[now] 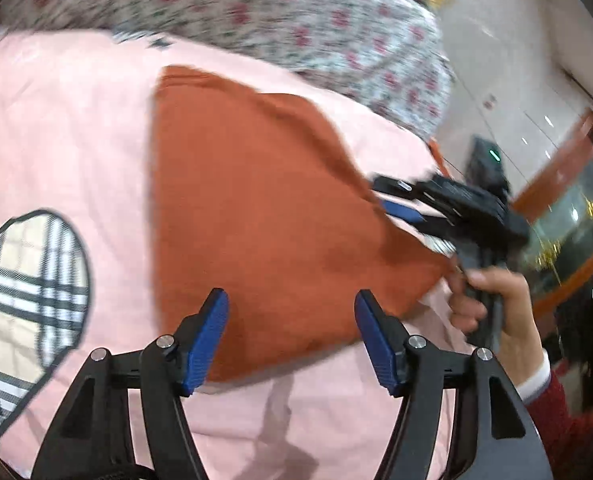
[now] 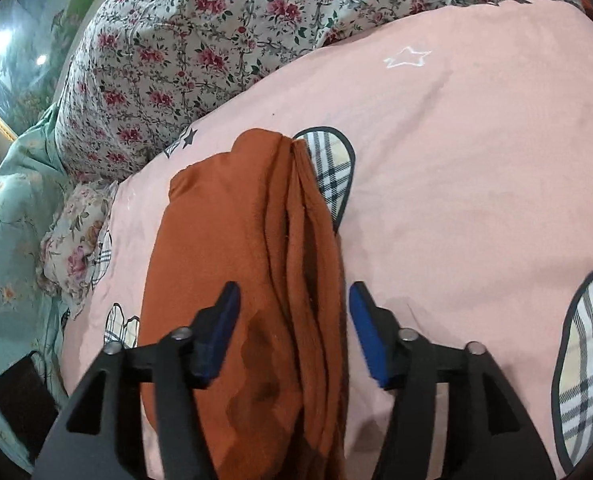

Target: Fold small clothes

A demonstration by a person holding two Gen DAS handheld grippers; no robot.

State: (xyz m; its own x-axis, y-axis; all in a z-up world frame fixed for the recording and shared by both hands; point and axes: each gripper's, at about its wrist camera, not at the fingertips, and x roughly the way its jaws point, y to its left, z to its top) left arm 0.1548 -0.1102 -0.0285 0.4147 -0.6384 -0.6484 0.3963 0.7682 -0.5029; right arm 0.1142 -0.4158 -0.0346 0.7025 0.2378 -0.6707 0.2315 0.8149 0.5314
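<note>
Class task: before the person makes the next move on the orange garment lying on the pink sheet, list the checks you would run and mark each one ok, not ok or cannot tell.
1. Left gripper open, nothing pinched: ok.
2. Right gripper open, pads off the cloth: ok.
3. Orange garment folded, lying on the pink sheet: ok.
4. Folded edges lined up evenly: not ok, layers stagger along one side.
5. Floral quilt clear of the garment: ok.
6. Fold finished: cannot tell.
</note>
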